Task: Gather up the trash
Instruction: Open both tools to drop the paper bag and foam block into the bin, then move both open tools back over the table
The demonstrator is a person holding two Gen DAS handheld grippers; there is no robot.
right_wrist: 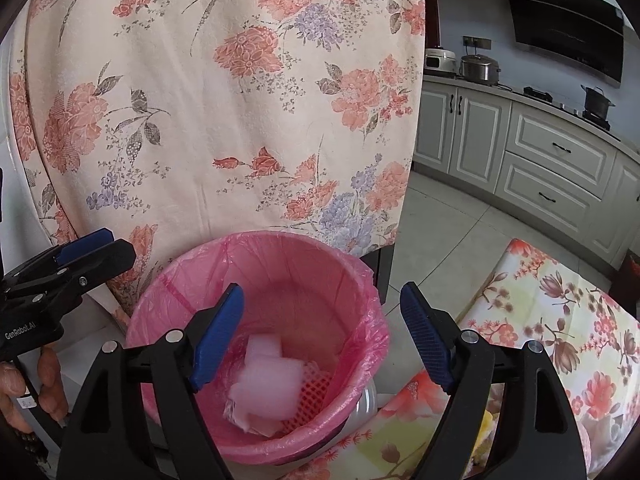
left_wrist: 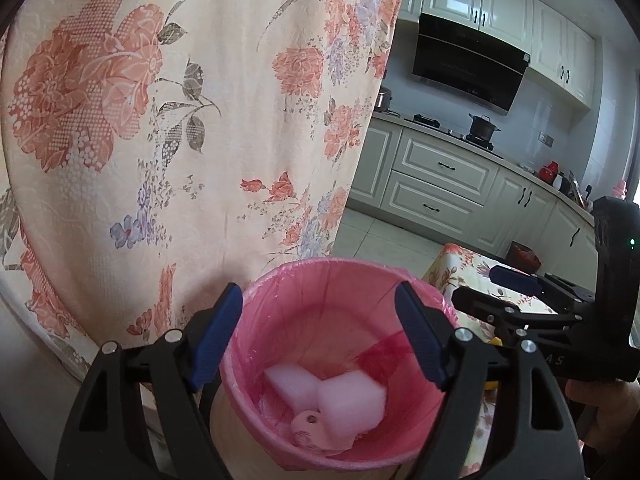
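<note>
Pink film lines the bin [left_wrist: 344,280], thin and crinkled, folded loosely over the rim. On the left hangs a floral cloth [left_wrist: 180,120], matte and softly creased, just behind the bin. The left gripper [left_wrist: 320,336] hovers over the bin's mouth with its blue ribbed pads [left_wrist: 216,336] spread wide and nothing between them. Down inside lies the trash: pale foam blocks [left_wrist: 344,396], chunky and soft-edged, a small pink plastic piece [left_wrist: 312,428] with a hole, and in the right view a red mesh sleeve [right_wrist: 314,390] beside the foam. The right gripper [right_wrist: 322,336] also hangs above the bin, jaws apart and empty. To its right a glossy flowered tablecloth [right_wrist: 560,320] covers a table edge.

Risks, as I judge them: the liner is slack, so a finger dipping low could snag it and drag it off the rim. The bin looks light; a knock from either claw might tip it. The two grippers sit close together and could collide.
</note>
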